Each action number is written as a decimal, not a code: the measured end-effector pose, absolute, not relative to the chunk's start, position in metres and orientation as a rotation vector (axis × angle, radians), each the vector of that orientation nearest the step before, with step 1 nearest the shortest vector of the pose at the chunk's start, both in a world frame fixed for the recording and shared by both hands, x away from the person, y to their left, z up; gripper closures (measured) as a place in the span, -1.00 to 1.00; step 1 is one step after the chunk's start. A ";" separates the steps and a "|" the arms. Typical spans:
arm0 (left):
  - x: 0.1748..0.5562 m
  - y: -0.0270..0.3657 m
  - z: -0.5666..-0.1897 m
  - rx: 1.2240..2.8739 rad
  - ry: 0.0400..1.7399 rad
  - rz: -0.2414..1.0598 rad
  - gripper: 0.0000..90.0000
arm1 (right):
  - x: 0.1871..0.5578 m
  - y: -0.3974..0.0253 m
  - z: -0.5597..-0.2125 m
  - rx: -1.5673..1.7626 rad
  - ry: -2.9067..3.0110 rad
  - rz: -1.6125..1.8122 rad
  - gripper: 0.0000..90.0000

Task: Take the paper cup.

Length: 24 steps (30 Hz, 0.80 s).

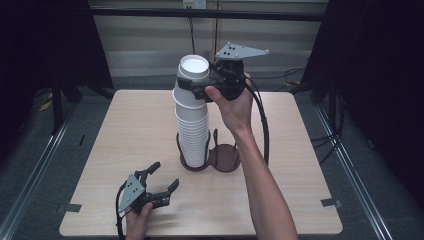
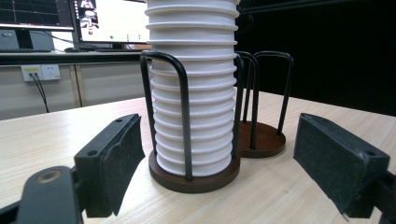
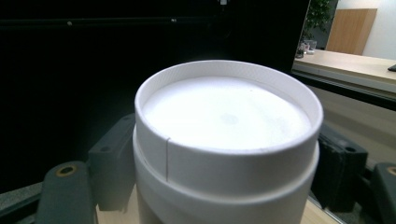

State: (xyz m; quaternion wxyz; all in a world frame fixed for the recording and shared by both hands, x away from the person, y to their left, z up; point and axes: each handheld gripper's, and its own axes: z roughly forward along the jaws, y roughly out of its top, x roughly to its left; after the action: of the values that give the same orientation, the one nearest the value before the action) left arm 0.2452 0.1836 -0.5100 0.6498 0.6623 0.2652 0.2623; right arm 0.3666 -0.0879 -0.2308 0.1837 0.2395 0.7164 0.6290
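Observation:
A tall stack of upside-down white paper cups (image 1: 192,135) stands in one ring of a dark wooden holder (image 1: 223,159) with black wire loops at the table's middle. My right gripper (image 1: 192,86) is shut on the top cup (image 1: 194,70), whose jaws press its two sides just under the upturned base (image 3: 224,116). That cup sits slightly askew above the rest. My left gripper (image 1: 166,175) rests open near the front left of the table. It faces the stack (image 2: 194,93) from a short distance, with nothing between its pads (image 2: 116,163).
The holder's second ring (image 2: 264,137) stands bare to the right of the stack. The light wooden table (image 1: 125,130) has open surface all round the holder. The right gripper's cable (image 1: 262,125) hangs down beside the forearm. Dark curtains flank the table.

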 end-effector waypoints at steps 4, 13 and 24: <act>0.245 0.184 -0.510 1.505 0.603 0.596 -0.65 | 0.366 -0.091 -0.230 0.676 2.000 1.803 -0.51; 0.245 0.183 -0.510 1.500 0.619 0.593 -0.65 | 0.365 -0.099 -0.222 0.676 1.977 1.869 -0.51; 0.245 0.183 -0.510 1.498 0.619 0.592 -0.65 | 0.356 -0.109 -0.210 0.633 1.929 1.935 -0.51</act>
State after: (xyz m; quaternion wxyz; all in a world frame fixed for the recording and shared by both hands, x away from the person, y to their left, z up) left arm 0.2446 0.1830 -0.5102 0.6504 0.6593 0.2724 0.2608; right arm 0.3556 -0.1092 -0.2102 0.1677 0.2226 0.6780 0.6802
